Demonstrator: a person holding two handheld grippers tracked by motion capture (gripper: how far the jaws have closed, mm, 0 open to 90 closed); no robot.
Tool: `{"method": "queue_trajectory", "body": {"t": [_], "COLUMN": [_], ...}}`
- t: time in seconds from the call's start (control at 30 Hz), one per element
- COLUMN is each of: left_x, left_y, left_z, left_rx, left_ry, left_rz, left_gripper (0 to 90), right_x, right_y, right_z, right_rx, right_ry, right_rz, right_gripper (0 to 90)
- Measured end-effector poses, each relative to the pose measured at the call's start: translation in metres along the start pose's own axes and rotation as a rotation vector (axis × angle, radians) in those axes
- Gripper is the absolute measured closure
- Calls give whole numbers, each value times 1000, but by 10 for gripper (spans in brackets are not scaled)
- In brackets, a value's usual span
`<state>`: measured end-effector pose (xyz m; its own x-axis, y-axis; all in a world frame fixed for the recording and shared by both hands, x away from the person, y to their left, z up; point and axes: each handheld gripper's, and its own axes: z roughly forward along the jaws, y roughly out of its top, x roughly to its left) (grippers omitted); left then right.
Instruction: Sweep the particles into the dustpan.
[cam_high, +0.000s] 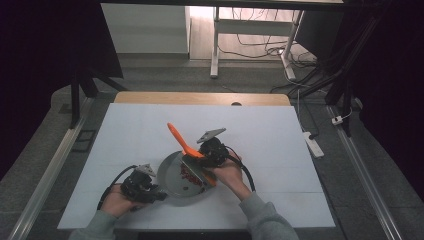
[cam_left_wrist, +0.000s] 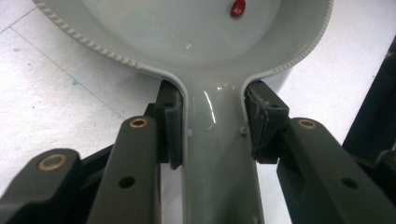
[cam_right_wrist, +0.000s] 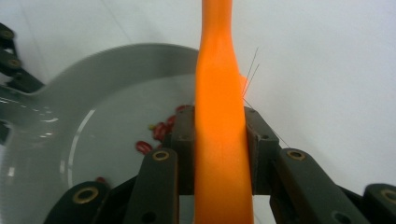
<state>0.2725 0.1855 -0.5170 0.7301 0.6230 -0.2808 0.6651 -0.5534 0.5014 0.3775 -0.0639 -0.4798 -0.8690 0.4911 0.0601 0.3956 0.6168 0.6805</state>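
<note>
Here, left gripper (cam_left_wrist: 212, 126) jaws are clamping the grey pan's handle (cam_left_wrist: 215, 154); right gripper (cam_right_wrist: 219, 140) jaws are pinching the orange spatula (cam_right_wrist: 219, 116). Pan (cam_high: 170, 175) is sitting on the white table (cam_high: 260, 130), red beans (cam_high: 190, 176) lying inside, spatula angling above them.

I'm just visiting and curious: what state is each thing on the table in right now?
Grey pan: flat on the table, handle clamped.
Red beans: loose inside the pan.
Orange spatula: held tilted over the pan.
Left tongs: shut on the pan's handle.
Right tongs: shut on the spatula.
</note>
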Motion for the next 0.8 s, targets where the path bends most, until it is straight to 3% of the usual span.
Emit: {"method": "queue_trajectory", "body": {"t": [0.27, 0.57, 0.8], "left_x": [0, 0, 0], "left_y": [0, 0, 0], "left_z": [0, 0, 0], "left_rx": [-1, -1, -1], "left_ry": [1, 1, 1], "left_rz": [0, 0, 1], "left_gripper": [614, 614, 614], "right_x": [18, 12, 1], "right_y": [7, 9, 6], "right_z": [3, -11, -20], "right_rx": [-23, -60, -54], "right_ry": [92, 76, 33], "right_rz": [-33, -25, -14], "right_gripper": [708, 708, 708]}}
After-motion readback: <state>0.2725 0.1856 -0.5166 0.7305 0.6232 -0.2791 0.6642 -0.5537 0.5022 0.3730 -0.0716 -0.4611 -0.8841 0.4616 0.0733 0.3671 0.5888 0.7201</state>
